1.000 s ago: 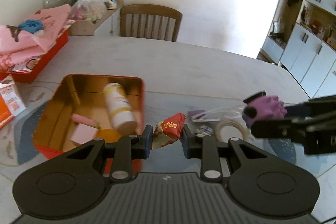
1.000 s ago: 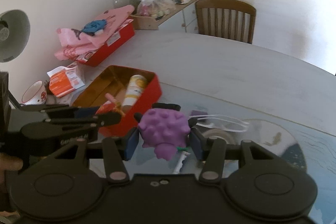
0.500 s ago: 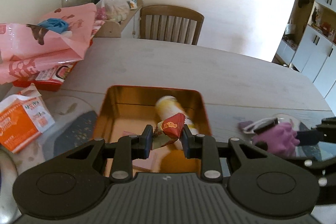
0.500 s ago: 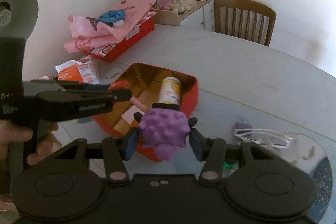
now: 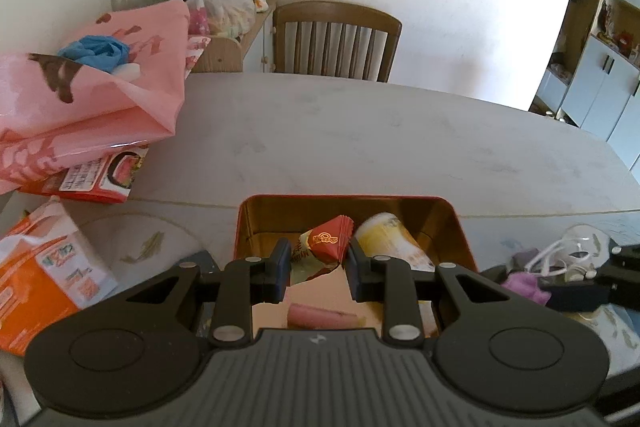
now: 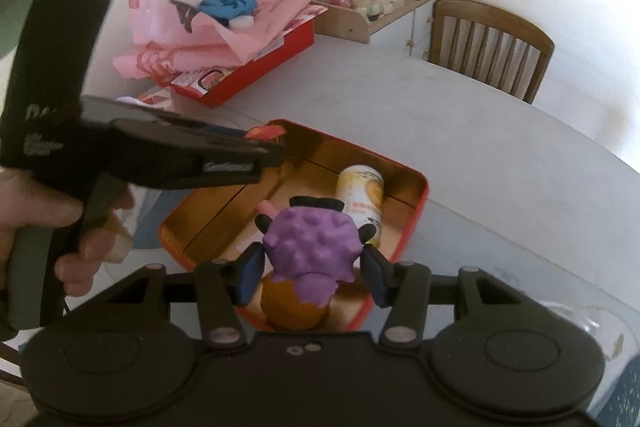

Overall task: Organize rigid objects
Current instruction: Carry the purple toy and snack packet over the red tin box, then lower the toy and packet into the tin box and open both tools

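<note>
My left gripper (image 5: 317, 269) is shut on a red wrapped candy (image 5: 326, 239) and hangs over the near end of the open red tin (image 5: 344, 197). Inside the tin lie a yellow-white bottle (image 5: 394, 237) and a pink stick (image 5: 320, 317). My right gripper (image 6: 311, 267) is shut on a purple bumpy toy (image 6: 312, 243) with a black hat, above the tin's (image 6: 418, 215) near corner. Below it in the tin sits an orange round thing (image 6: 288, 307). The left gripper (image 6: 276, 151), held by a hand (image 6: 28, 215), crosses the right wrist view over the tin's left side.
A red tray (image 6: 256, 75) heaped with pink bags (image 5: 92, 99) stands at the table's left. An orange packet (image 5: 40, 275) lies near the tin. White-framed glasses (image 5: 568, 255) and small items rest on the right. A wooden chair (image 5: 336, 39) stands at the far edge.
Both grippers have travelled left from the glasses area to above the red tin, each keeping its object. The tin now sits directly under them.
</note>
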{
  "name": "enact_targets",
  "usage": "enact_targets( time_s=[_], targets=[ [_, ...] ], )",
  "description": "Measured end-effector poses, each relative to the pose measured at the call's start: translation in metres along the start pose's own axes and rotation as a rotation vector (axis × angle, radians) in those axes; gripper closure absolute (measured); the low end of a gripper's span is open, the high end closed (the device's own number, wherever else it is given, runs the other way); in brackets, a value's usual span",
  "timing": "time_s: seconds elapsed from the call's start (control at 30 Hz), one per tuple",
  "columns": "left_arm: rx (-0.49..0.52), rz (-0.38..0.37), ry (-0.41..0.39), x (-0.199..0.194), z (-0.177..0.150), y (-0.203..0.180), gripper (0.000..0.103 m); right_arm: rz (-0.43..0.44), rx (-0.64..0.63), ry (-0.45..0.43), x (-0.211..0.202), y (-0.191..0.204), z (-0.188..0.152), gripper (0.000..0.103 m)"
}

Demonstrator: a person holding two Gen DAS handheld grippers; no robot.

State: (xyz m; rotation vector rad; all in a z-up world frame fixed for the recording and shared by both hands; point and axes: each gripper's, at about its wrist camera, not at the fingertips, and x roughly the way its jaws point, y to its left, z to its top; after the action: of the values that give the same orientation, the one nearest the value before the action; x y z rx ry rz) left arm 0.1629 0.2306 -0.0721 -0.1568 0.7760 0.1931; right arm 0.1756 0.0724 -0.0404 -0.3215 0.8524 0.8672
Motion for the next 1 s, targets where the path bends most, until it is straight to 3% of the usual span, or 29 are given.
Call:
enact_targets(
  time_s=[0.5, 1.0],
  targets=[
    [0.058, -0.03, 0.092, 0.063, 0.007, 0.004, 0.075, -0.016, -0.103, 0.081, 0.058, 0.021, 0.014, 0.052],
    [0.082, -0.057, 0.149, 0.088, 0.003, 0.001, 0.075, -0.005, -0.084, 0.132, 0.079, 0.017, 0.014, 0.051]
  ],
)
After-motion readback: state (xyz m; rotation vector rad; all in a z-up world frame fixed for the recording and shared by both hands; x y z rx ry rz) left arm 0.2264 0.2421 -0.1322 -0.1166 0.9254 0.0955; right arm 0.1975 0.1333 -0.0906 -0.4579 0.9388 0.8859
